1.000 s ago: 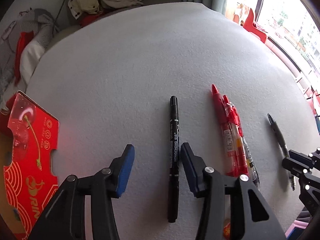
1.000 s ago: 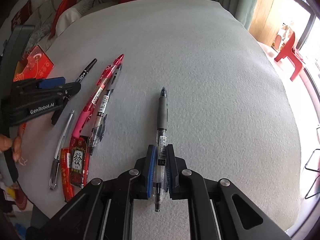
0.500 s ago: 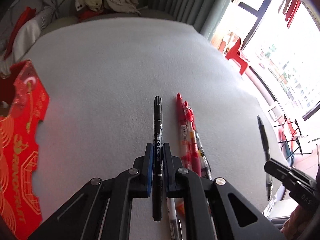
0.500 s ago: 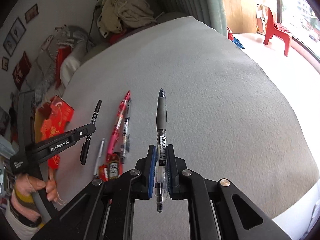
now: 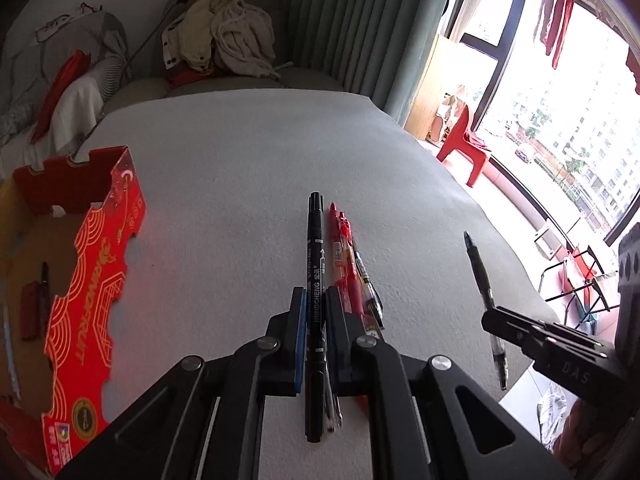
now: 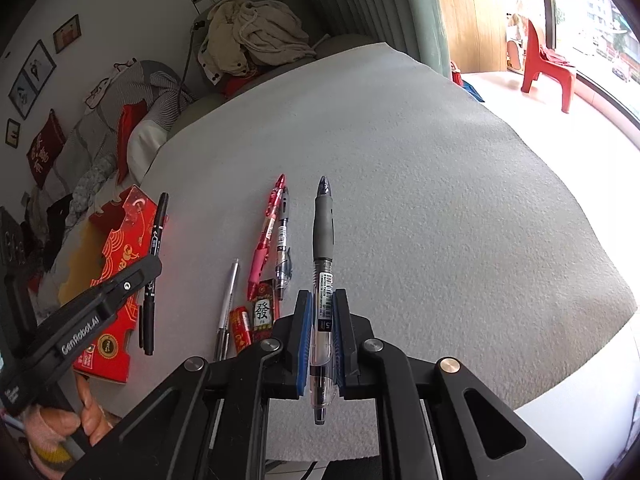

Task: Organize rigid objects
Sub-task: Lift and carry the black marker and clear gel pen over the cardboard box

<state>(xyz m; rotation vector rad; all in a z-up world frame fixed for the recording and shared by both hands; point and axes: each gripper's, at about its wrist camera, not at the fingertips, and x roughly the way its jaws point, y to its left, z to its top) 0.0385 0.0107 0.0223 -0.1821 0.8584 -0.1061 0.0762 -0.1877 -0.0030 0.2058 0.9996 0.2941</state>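
Left gripper and right gripper both clamped shut, raised, angled downward.

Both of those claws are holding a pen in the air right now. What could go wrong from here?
The left gripper pinches the black marker on its narrow barrel, so it might swivel or slip before reaching the red box. The right gripper holds a slick clear gel pen, which could slide out. The grippers are close and might bump.

Mat centre free; pens left; box beyond.
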